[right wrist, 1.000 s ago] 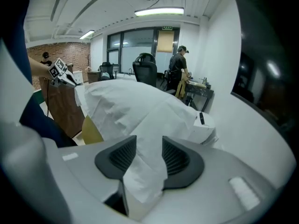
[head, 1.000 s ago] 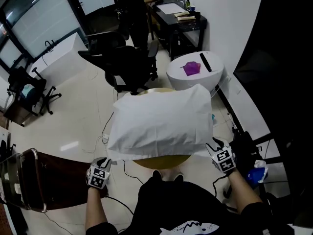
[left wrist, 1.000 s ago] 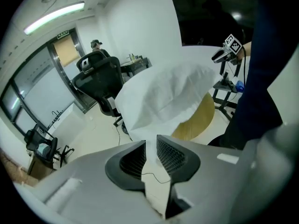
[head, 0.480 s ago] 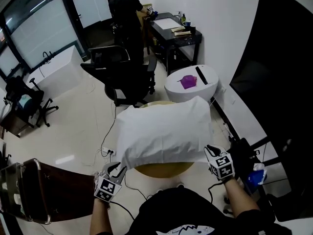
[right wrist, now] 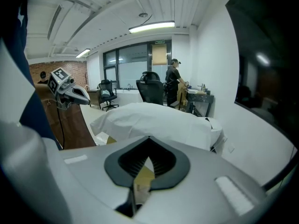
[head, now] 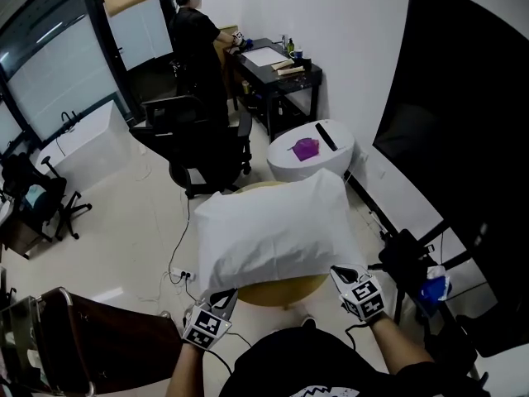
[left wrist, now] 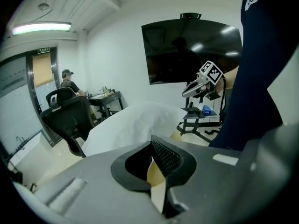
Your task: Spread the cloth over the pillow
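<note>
White cloth (head: 269, 230) lies draped right over the pillow on the round yellow table (head: 277, 291), and its near edge hangs past the tabletop's rim. Left gripper (head: 221, 300) sits just beside the near-left corner and right gripper (head: 341, 275) just beside the near-right one. Both claws have just snapped closed and are clenched with nothing between the jaws.

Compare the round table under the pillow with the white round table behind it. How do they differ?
The near table is tan, the far table white. The near table is almost hidden under the pillow; the far table holds a purple thing and a black bar. Both are round.
</note>
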`<control>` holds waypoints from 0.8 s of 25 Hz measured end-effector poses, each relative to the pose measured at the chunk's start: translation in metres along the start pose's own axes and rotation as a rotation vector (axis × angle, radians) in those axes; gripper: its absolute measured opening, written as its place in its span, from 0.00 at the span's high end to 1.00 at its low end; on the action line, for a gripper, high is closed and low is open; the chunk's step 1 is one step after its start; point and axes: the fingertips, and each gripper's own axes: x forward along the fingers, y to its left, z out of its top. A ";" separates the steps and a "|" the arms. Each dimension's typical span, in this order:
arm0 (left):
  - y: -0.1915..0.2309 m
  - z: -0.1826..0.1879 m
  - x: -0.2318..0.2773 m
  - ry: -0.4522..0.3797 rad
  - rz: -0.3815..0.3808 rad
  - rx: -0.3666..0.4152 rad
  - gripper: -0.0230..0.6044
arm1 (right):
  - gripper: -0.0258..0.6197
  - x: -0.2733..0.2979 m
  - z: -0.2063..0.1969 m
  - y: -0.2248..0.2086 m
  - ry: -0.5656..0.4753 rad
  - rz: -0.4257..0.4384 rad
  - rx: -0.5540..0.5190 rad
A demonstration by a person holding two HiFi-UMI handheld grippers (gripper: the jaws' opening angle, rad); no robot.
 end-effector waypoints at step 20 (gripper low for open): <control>-0.035 -0.018 -0.007 0.032 -0.170 -0.118 0.96 | 0.95 -0.021 -0.001 0.041 -0.026 0.010 -0.002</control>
